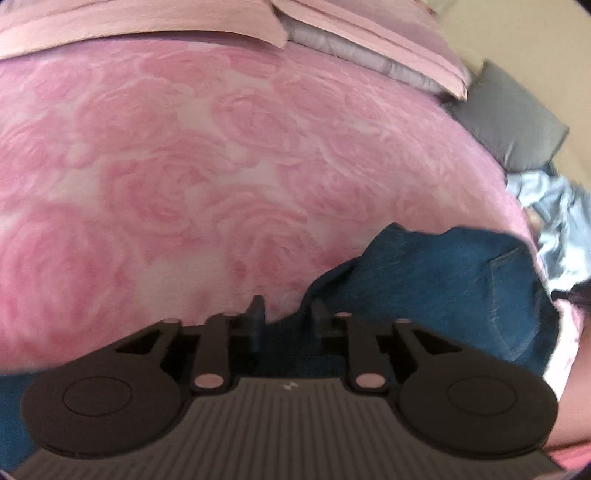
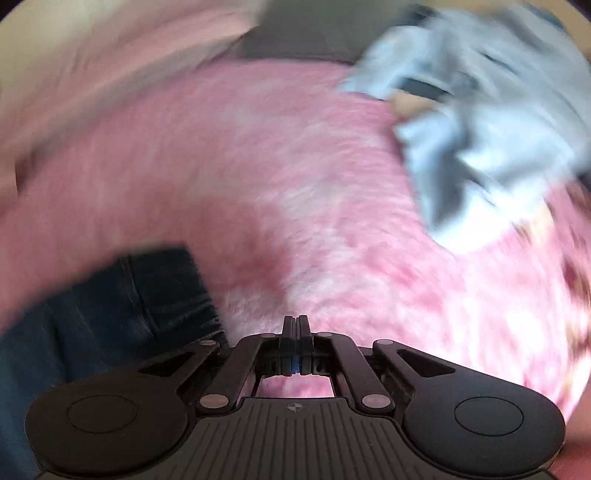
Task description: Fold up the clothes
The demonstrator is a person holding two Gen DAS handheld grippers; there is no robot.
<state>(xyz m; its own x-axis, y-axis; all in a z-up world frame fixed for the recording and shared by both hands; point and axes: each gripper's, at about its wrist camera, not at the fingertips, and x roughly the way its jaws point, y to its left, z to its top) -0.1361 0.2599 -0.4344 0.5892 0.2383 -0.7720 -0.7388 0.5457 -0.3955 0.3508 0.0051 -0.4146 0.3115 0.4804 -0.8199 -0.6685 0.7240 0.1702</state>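
The left gripper point(image 1: 286, 314) stands open, its two black fingers apart, with dark blue denim lying between and under them. The fingers are stubby and blocky; behind them sit two round black discs and a ribbed grey housing. The right gripper point(image 2: 295, 325) is closed, its two fingers pressed flat together with nothing seen between them, over pink fleece; its view is heavily smeared by motion.

One pair of jeans point(image 1: 443, 280) lies in a rumpled heap just right of the left gripper, reaching under it. The cloth is mid-blue denim with stitched seams and what looks like one pocket edge near the right side. In the right wrist view the same jeans point(image 2: 129, 295) lie at the lower left, beside the gripper, darker there and showing double-stitched seams.

The bed carries one blanket point(image 1: 221, 166), soft and fuzzy, printed all over with large pink roses on paler pink.

One crumpled pile of pale blue-grey clothes point(image 2: 480, 122) lies farther off to the right, well apart from the jeans; how many pieces it holds cannot be told.

At the far edge are two flat pink pillows point(image 1: 147, 22) with a lilac satin one between them, and one grey cushion point(image 1: 509, 118) at the far right corner.
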